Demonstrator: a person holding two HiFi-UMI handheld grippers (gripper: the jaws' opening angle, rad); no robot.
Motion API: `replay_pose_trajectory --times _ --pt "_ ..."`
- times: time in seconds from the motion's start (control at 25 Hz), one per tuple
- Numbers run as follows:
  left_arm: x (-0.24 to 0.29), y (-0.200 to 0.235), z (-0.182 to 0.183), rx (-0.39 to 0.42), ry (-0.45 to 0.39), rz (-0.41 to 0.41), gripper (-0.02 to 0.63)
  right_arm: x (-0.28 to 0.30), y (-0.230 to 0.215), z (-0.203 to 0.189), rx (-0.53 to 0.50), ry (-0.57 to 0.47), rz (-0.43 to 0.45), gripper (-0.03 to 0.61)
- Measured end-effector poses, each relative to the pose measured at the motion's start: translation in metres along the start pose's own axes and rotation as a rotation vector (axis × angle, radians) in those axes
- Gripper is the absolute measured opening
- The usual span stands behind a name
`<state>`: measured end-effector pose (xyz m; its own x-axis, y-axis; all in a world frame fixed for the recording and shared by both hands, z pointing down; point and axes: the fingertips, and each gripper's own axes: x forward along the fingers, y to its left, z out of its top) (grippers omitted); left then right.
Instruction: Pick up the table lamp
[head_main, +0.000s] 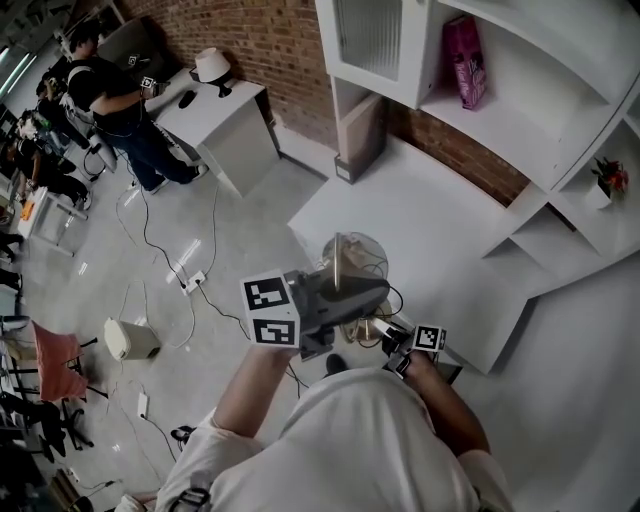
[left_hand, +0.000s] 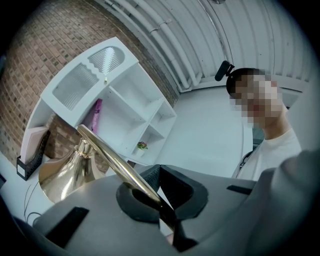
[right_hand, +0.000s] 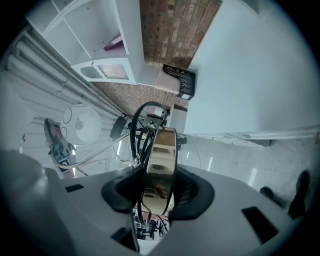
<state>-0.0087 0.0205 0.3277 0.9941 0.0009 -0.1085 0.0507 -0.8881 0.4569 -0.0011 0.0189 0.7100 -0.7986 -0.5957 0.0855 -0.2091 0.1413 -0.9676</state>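
Note:
The table lamp is gold, with a thin stem (left_hand: 107, 155), a flared shade (left_hand: 67, 172) and a round base (right_hand: 161, 162). In the head view the lamp (head_main: 352, 262) hangs in front of the person, above the floor beside the white table (head_main: 430, 225). My left gripper (head_main: 352, 297) is shut on the stem, which runs slantwise between its black pads (left_hand: 145, 200). My right gripper (head_main: 388, 340) is shut on the rim of the base, seen edge-on between its jaws (right_hand: 159, 197). A black cord (right_hand: 137, 132) loops beside the base.
A white shelf unit (head_main: 560, 60) against the brick wall holds a pink box (head_main: 465, 60) and a small plant (head_main: 608, 178). A black file holder (right_hand: 180, 82) stands on the table. Cables and a white box (head_main: 130, 340) lie on the floor. Another person (head_main: 115, 100) works at a far desk.

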Motion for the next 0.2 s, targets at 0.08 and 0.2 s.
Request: replay_pose_trajectory --times 0.08,0.2 --pt "0.0038 0.0005 -0.0005 0.002 0.002 0.003 0.003 -0.0037 -0.007 0.0012 0.007 0.002 -0.032 0.156" --pt "0.0099 0.001 -0.001 0.004 0.006 0.004 0.003 -0.0074 -0.0107 0.0037 0.013 -0.002 -0.041 0.156"
